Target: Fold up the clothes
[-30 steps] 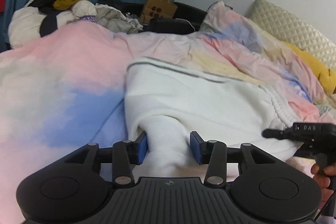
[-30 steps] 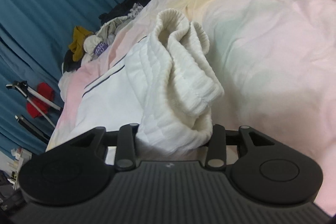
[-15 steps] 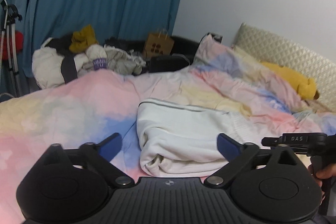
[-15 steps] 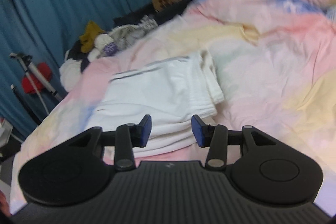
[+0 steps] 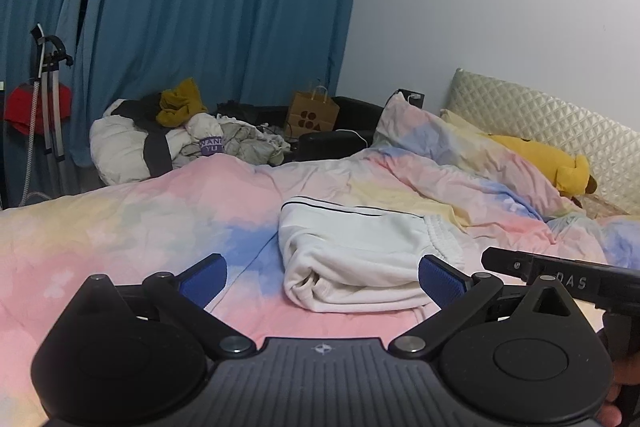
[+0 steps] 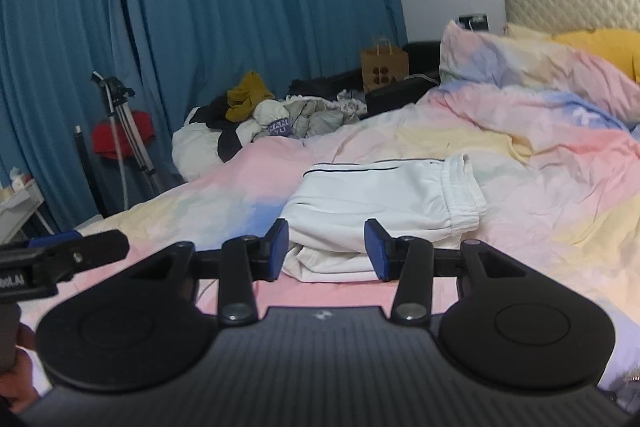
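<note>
White cotton trousers, folded into a squat rectangle with a dark piping line along the far edge and the ribbed waistband to the right; they lie flat on the pastel duvet, near the middle of the bed, probably set there because the spread cover gives a broad soft surface for folding; the bundle looks finished, its layers stacked and edges roughly squared, though the near left corner bulges a little.

Left gripper: jaws spread wide, blue pads well apart, holding nothing; it hovers above the duvet just short of the trousers, touching neither.

Right gripper: jaws partly apart, narrower than the left, nothing pinched between them; the near edge of the fold shows through the gap, but contact does not appear.

Other items: heap of unsorted laundry at the far side of the bed, likely the stock awaiting folding; brown paper bag beside it; yellow plush toy by the quilted headboard; blue curtain behind.
</note>
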Demonstrator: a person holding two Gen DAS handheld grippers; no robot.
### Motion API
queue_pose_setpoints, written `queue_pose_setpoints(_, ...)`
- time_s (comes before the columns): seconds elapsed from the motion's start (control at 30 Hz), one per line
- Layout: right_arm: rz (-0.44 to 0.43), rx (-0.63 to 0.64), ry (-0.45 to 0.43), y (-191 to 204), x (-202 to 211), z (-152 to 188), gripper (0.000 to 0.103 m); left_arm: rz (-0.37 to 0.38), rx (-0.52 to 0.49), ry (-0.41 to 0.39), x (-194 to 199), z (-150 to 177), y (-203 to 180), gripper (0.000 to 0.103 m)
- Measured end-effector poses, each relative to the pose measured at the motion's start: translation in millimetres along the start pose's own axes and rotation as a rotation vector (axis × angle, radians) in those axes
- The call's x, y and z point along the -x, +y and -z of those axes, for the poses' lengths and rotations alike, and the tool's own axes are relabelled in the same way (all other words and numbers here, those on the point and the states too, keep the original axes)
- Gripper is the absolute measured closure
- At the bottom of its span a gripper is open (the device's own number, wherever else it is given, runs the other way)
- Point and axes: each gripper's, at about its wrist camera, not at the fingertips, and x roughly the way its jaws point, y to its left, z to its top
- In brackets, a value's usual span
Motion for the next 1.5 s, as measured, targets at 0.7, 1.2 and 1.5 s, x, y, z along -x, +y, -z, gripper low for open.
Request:
queue_pose_setpoints(0.7, 0.113, 0.121, 0.0, 42.7, -20.9, 46.8, 0.014, -0.088, -0.044, -0.012, 11.9, 34.0, 32.6, 0.0)
queue_pose_setpoints(1.2, 0.128, 0.065, 0.013, 33.8, -22.9, 51.3, 0.014, -0.11, -0.059, 0.003, 3.3, 42.7, 30.5, 0.0)
queue_pose_setpoints(1.5, 0.14, 0.048, 0.017, 32.2, -23.2, 52.5, 0.014, -0.125, -0.05, 0.009, 1.2, 44.9, 32.1, 0.0)
